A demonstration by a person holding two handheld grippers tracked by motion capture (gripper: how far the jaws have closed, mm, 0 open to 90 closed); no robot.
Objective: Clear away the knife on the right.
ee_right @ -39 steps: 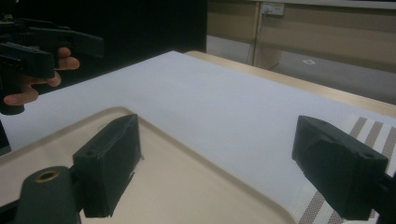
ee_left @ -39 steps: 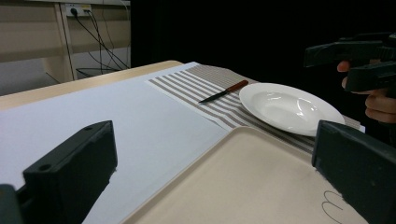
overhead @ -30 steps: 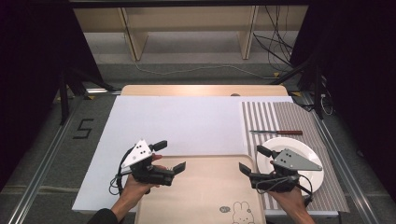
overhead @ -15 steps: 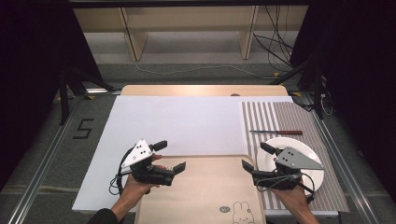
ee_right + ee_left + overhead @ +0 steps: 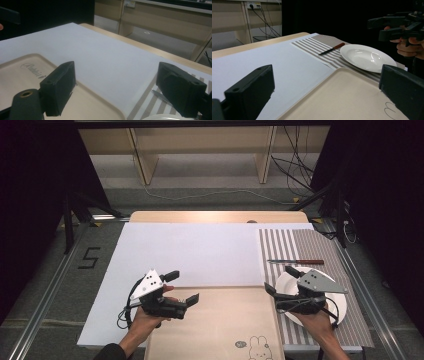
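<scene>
A lab recording set-up: black curtains [image 5: 30, 195] flank the counter [image 5: 200, 255], loose cables [image 5: 295, 170] trail behind it, and a taped number five [image 5: 88, 257] marks the floor beside it.

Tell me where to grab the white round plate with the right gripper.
Grip the white round plate at its raised near rim, coming in low from the person's side: the rim lifts off the striped placemat, and the right gripper, open, already hovers above it.

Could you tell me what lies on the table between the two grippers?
The beige tray lies between the left gripper and the right gripper in the high view; nothing rests on the tray there.
</scene>
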